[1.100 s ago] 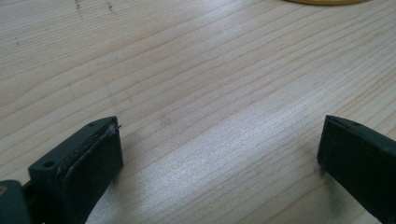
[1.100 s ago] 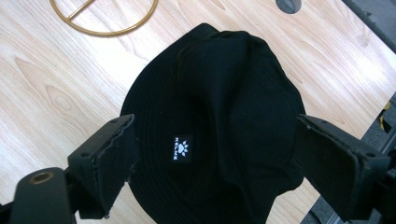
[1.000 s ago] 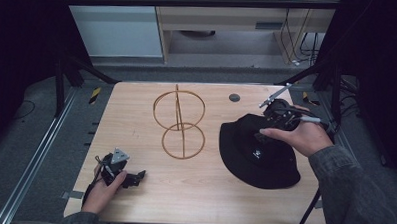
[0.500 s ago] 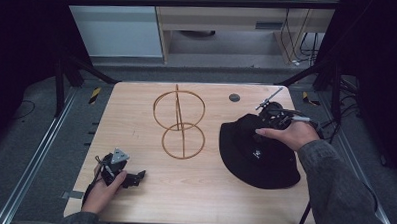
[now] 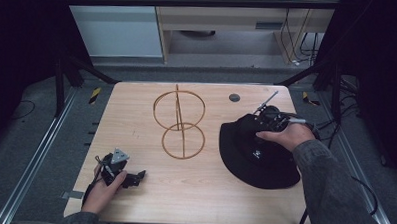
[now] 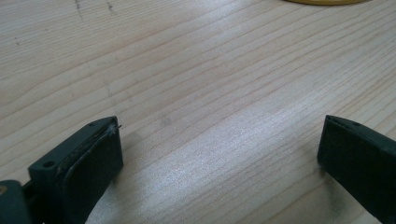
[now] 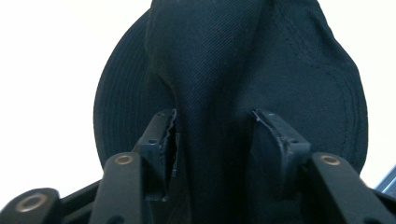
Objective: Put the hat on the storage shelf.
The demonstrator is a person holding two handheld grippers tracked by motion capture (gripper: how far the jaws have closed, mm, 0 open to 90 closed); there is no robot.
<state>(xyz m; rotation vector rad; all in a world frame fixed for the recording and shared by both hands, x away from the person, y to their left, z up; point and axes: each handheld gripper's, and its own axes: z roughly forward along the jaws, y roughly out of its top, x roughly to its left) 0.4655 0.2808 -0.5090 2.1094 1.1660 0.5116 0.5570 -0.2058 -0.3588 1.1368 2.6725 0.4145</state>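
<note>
A black brimmed hat lies on the right side of the wooden table. My right gripper sits on its crown at the far edge. Its jaws have just been closing, and in the right gripper view the right gripper pinches a raised fold of the hat between both pads. My left gripper rests on the table at the front left. In the left gripper view the left gripper is open, with bare wood between its jaws.
A stand of thin golden hoops on an upright rod occupies the table's middle, left of the hat. A small dark disc lies near the far edge. A sliver of a hoop's rim crosses the top of the left gripper view.
My right gripper has sunk onto the hat's crown and moved slightly left, and the hand now rests lower on the fabric. The left hand has stayed in place.
</note>
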